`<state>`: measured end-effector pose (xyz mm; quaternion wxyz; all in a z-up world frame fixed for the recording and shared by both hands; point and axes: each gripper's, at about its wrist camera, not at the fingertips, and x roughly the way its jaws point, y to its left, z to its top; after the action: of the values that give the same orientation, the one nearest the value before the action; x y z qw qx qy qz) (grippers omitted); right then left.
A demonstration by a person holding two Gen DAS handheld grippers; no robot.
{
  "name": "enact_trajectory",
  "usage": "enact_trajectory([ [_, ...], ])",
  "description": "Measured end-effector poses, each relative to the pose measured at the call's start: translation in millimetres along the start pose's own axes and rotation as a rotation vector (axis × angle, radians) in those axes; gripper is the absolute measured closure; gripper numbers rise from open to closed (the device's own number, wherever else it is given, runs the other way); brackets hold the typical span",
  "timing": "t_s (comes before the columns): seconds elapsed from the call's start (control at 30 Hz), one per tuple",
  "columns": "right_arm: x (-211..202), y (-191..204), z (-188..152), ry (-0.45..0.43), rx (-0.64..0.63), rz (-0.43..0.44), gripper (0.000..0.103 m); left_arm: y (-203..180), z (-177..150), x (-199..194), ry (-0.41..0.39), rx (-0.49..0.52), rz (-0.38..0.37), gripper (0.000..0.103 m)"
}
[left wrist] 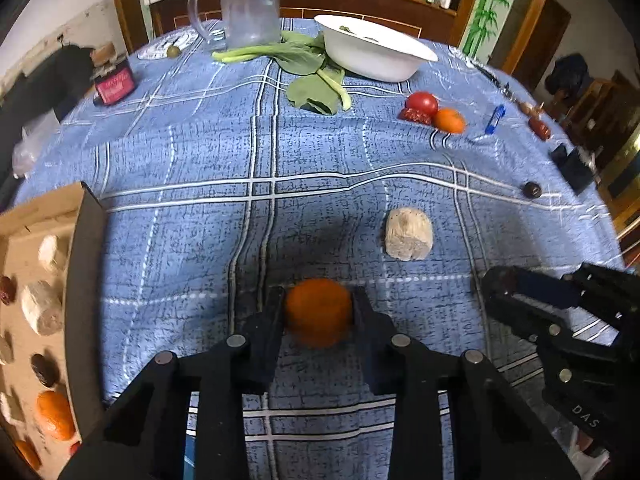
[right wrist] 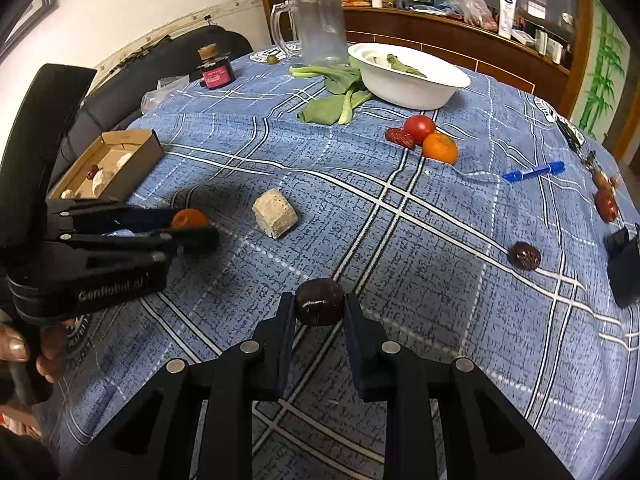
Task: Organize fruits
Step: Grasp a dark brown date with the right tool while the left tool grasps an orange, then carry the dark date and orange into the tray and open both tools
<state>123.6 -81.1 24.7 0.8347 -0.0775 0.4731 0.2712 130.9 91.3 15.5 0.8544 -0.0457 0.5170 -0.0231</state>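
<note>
Cardboard box [left wrist: 24, 216] sat at the frame's left edge, already crowded with fruit. Left gripper [left wrist: 319, 312] pinched a mandarin [left wrist: 318, 316] at lower centre; the round skin could roll out if swung. Right gripper [right wrist: 320, 307] pinched a dark plum [right wrist: 319, 301] just above the worktop [right wrist: 420, 216]; both heading boxward risked the grippers colliding.

Woven cloth tablecloth [left wrist: 320, 152]; matt cardboard box [right wrist: 140, 148]; glossy bowl [right wrist: 412, 84].
</note>
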Motion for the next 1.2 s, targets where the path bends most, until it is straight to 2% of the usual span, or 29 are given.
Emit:
enact_trajectory([
  [0.13,-6.7,2.5,-1.8,-0.014,0.016,-0.002,0.078,5.3,-6.3,-10.7,-0.017,-0.018,-0.047,0.072],
  [0.27,-15.6,7.0,-4.9,-0.027,0.022,-0.01,0.078,3.9,-18.7,-29.1,-0.039,-0.003,-0.061,0.072],
  [0.53,-30.5,20.8,-23.6,-0.026,0.013,-0.032,0.078,9.0,-50.7,-54.0,-0.037,-0.037,-0.112,0.072],
  [0.83,-34.7,43.2,-41.5,-0.004,-0.005,-0.032,0.077,18.7,-78.6,-90.5,-0.08,-0.053,-0.112,0.072],
  [1.2,-30.0,100.2,-11.8,-0.032,-0.08,0.034,0.077,77.1,-93.2,-132.7,-0.136,-0.154,-0.066,0.072],
])
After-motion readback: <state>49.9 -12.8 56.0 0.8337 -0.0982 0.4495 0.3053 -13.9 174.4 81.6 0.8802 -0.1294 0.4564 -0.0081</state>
